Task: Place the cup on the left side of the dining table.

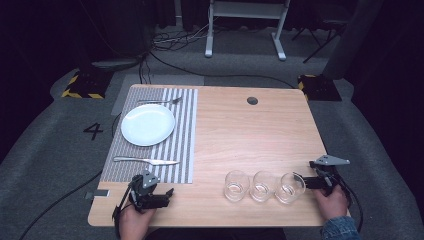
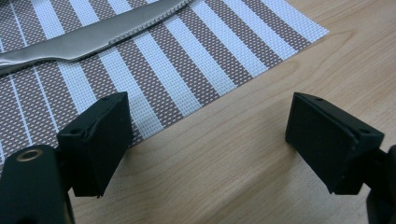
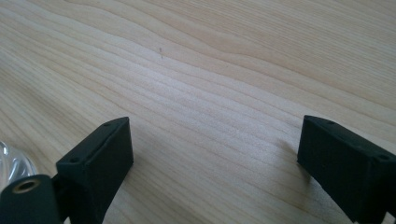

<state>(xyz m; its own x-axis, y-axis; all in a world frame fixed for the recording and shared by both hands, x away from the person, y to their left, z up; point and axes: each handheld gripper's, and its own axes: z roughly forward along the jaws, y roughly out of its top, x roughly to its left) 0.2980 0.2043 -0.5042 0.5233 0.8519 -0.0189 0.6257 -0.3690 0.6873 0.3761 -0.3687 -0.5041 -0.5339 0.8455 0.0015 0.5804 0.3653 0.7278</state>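
Note:
A striped placemat [image 1: 185,140] on the left of the wooden table [image 1: 250,135] carries a white plate [image 1: 148,124], a fork [image 1: 160,101] beyond it and a knife [image 1: 146,160] in front. Three empty glasses [image 1: 236,185] [image 1: 262,186] [image 1: 290,187] stand in a row near the front edge. My left gripper [image 1: 167,192] rests low by the mat's near corner, open, with nothing between its jaws. In its own view the left gripper [image 2: 205,121] faces the placemat [image 2: 196,60] and knife [image 2: 88,37]. My right gripper [image 1: 301,181] lies just right of the rightmost glass, open over bare wood [image 3: 215,140]; a glass edge [image 3: 11,163] shows at its left.
A round cable hole [image 1: 252,100] sits near the table's far edge. Grey tape [image 1: 100,194] marks the front left corner. On the floor behind are yellow-black blocks [image 1: 82,85], cables and a white desk frame [image 1: 245,27].

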